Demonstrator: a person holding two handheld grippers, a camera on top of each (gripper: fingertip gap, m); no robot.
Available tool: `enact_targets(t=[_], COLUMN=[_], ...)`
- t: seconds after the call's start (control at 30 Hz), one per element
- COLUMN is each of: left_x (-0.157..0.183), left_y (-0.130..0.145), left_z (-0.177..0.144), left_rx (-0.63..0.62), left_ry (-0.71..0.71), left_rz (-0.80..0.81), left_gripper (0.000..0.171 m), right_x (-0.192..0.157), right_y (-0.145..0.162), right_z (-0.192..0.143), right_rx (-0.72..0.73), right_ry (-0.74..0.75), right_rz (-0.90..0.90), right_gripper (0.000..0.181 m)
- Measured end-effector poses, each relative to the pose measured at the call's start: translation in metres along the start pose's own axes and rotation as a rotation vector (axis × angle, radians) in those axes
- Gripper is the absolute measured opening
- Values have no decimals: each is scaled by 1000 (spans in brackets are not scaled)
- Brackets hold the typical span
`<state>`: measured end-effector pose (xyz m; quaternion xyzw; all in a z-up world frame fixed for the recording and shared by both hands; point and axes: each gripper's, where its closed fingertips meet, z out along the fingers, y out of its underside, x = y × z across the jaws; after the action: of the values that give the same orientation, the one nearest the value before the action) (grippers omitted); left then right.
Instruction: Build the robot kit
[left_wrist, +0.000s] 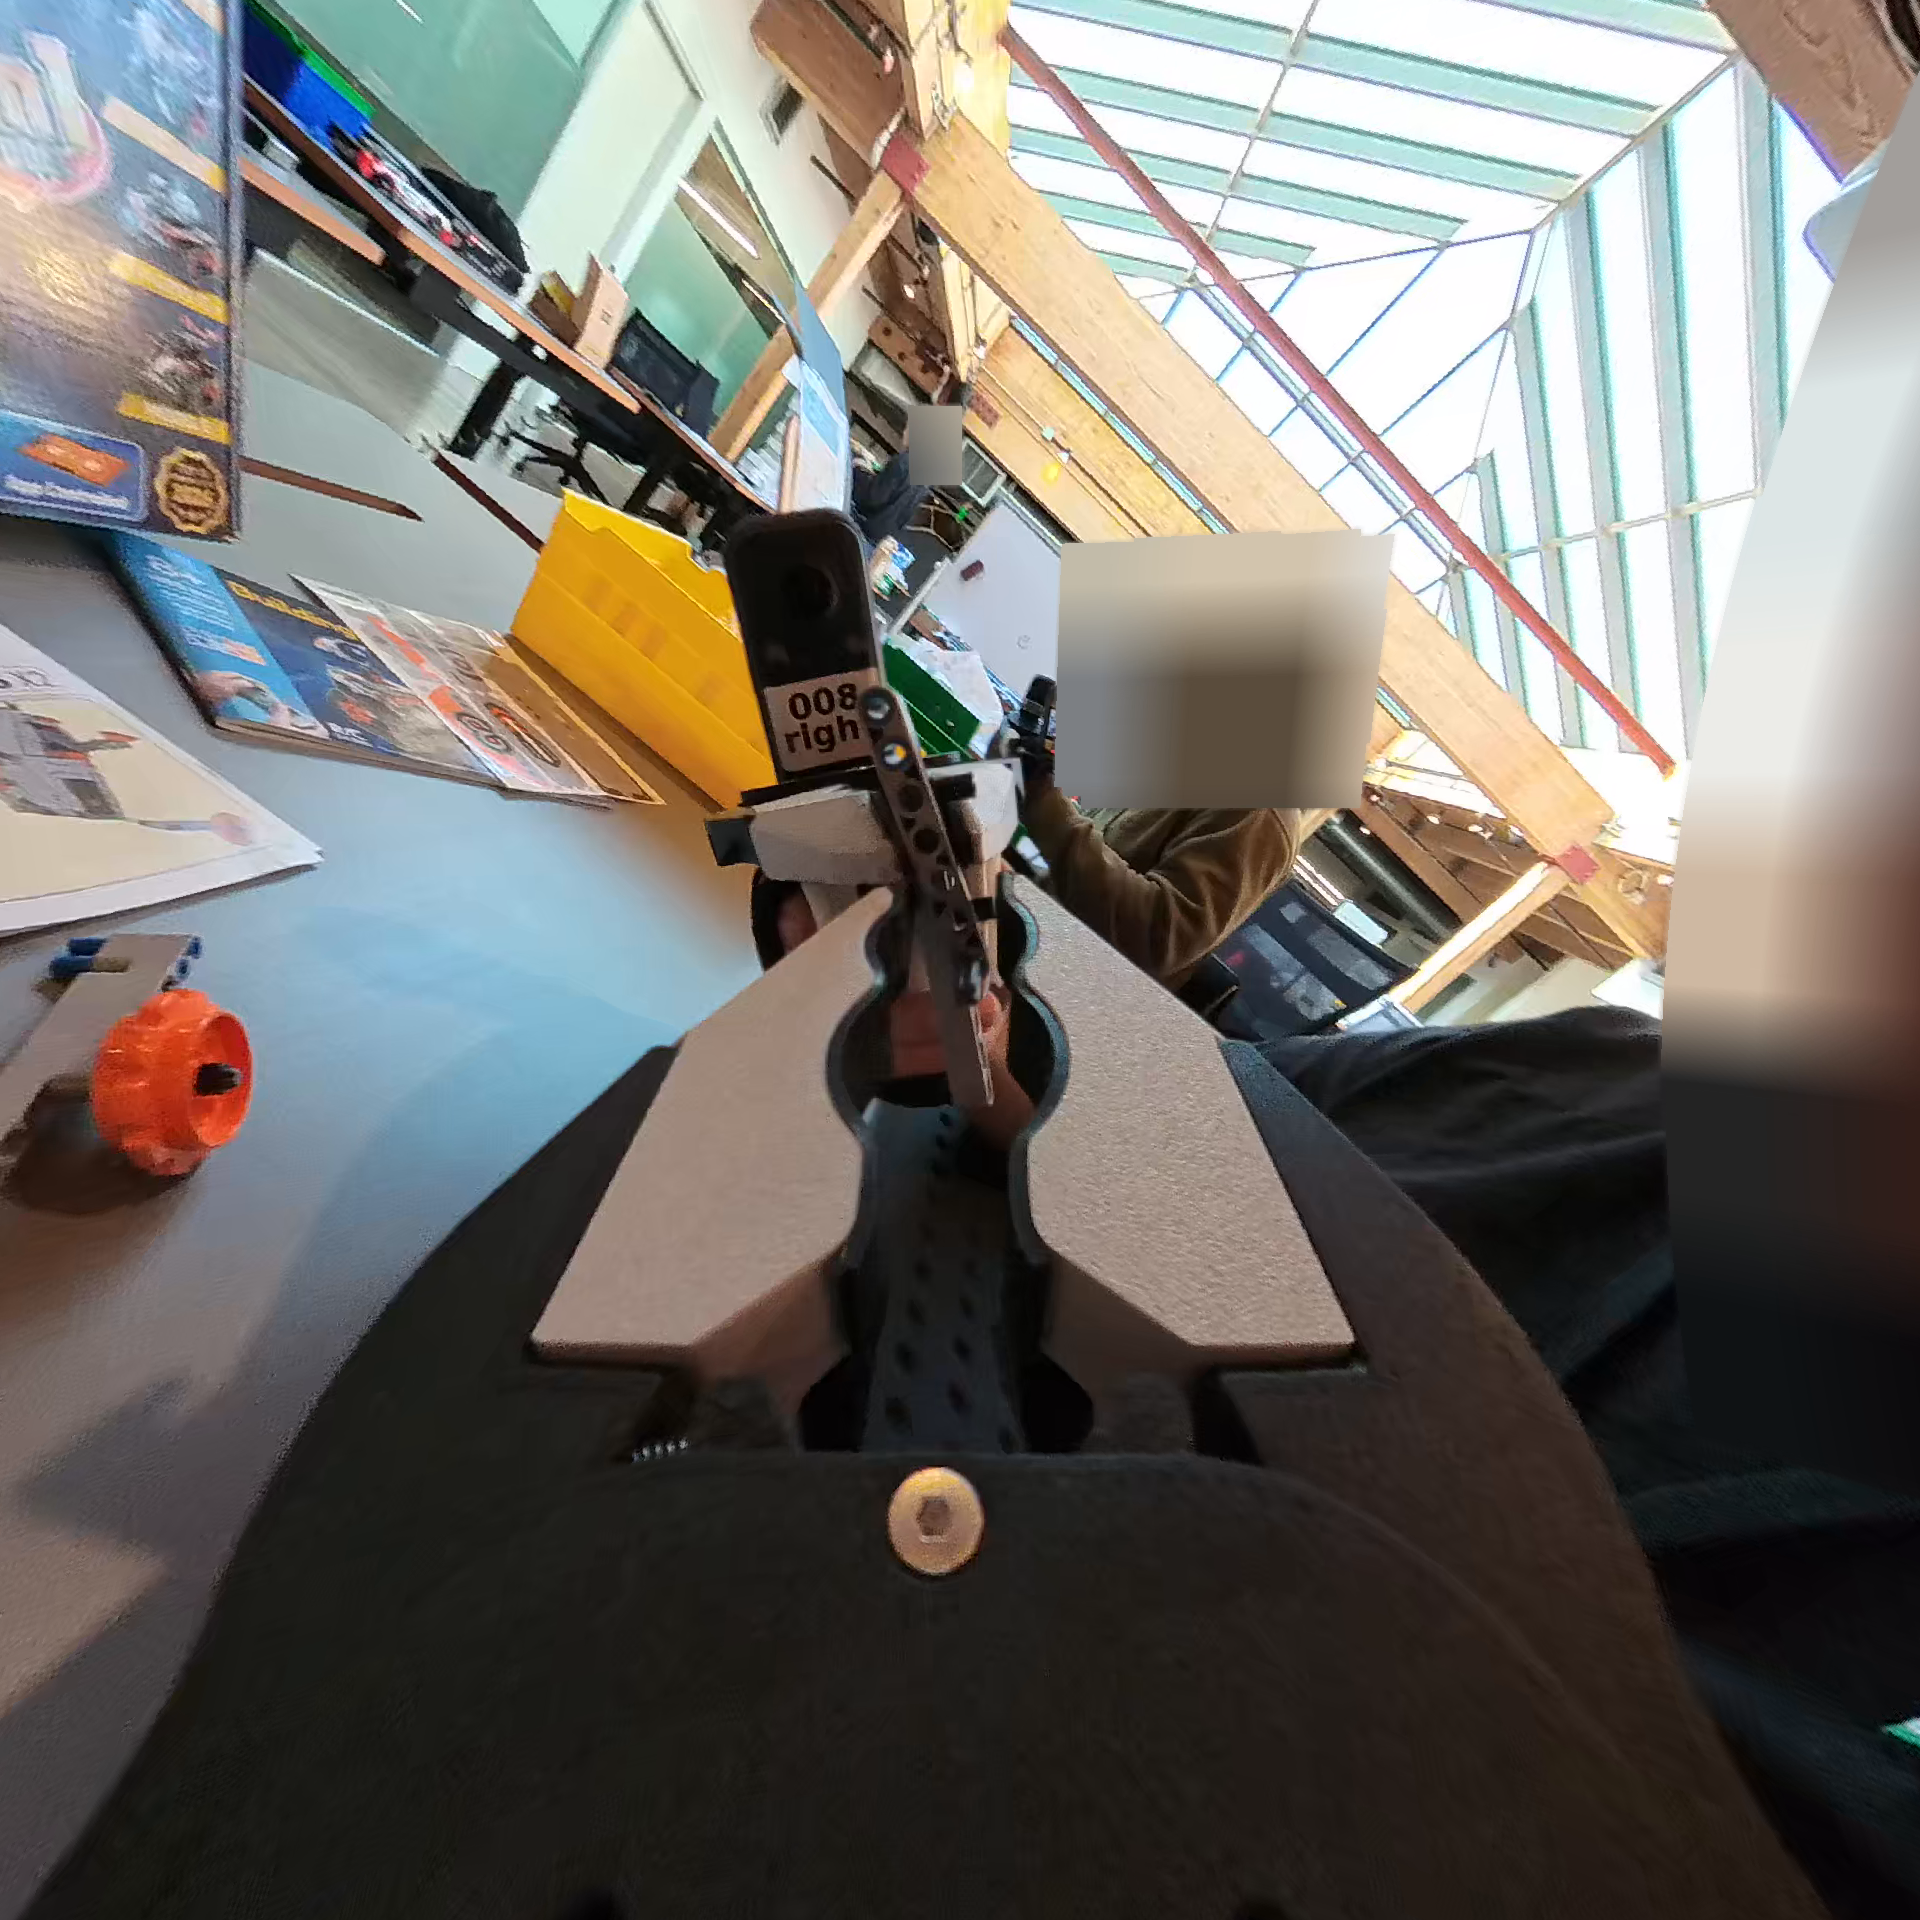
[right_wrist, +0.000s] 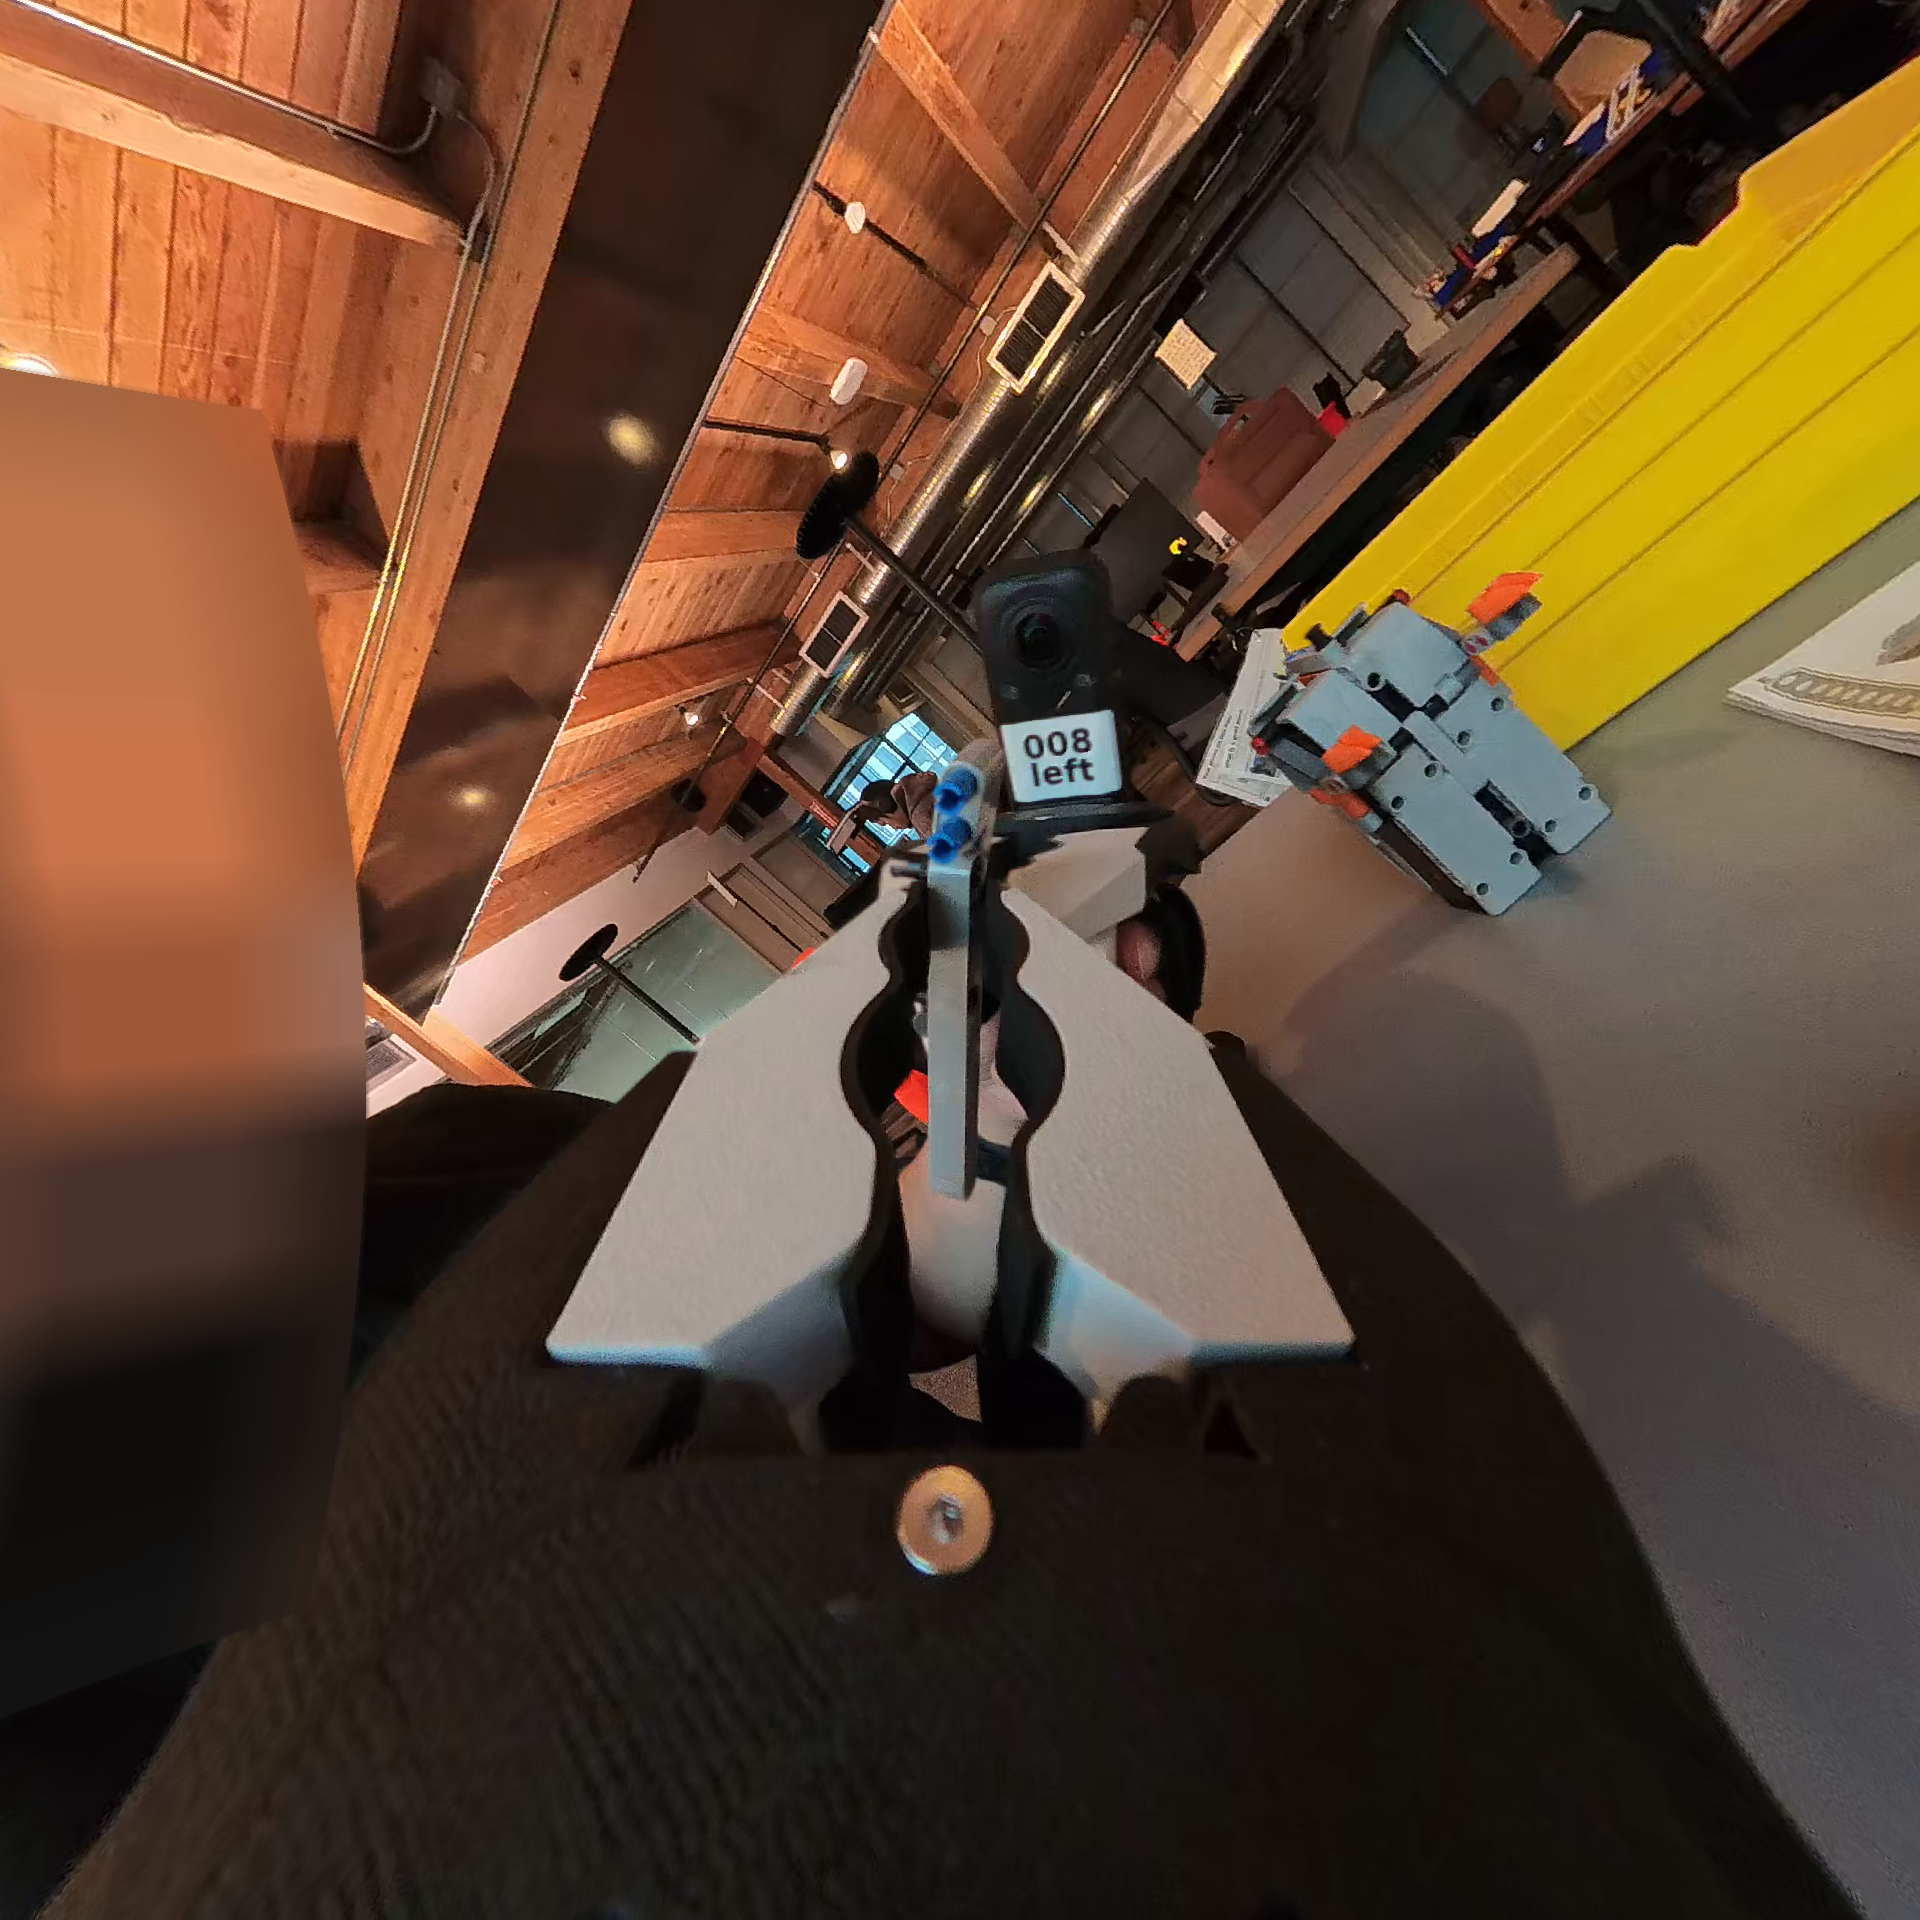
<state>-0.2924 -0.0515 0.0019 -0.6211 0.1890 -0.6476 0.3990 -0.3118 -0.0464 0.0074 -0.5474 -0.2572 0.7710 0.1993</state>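
My left gripper is shut on a dark grey perforated beam that sticks up and down through its tips. My right gripper is shut on a light grey beam with two blue pins at its top end. The two grippers face each other tip to tip above the grey table. The right gripper shows in the left wrist view, and the left gripper shows in the right wrist view. Whether the two beams touch is hidden.
On the table lie an orange wheel on a grey beam, an instruction sheet, booklets, a printed box and a yellow bin. A grey built block with orange parts stands by the bin. A person's brown sleeve is behind. Only a small space, under 4 cm, lies between the two pairs of fingers.
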Motion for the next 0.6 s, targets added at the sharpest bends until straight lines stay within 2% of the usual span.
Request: enact_targets(t=[0.1,0.2,0.4,0.5,0.6], left_x=[-3,-9,-14,-26,-34], left_y=[0,0,-10,-12,0], left_z=[2,3,-6,-14,-13], left_rx=[-16,-7,123,167,102], left_ry=[5,-14,-51,-162,-281], left_rz=[-23,-22,3,60,141], left_gripper=[7,6,5,5,5], right_x=[2,7,18,28,37], right_y=[-4,-7,-13,-18,-19], right_z=[-2,-3,-9,-14,-16], right_rx=[17,34,20,47,74], right_ry=[19,53,139,210,284], right_rz=[-8,-20,-84,-102,-89], right_gripper=[7,7,7,7,7])
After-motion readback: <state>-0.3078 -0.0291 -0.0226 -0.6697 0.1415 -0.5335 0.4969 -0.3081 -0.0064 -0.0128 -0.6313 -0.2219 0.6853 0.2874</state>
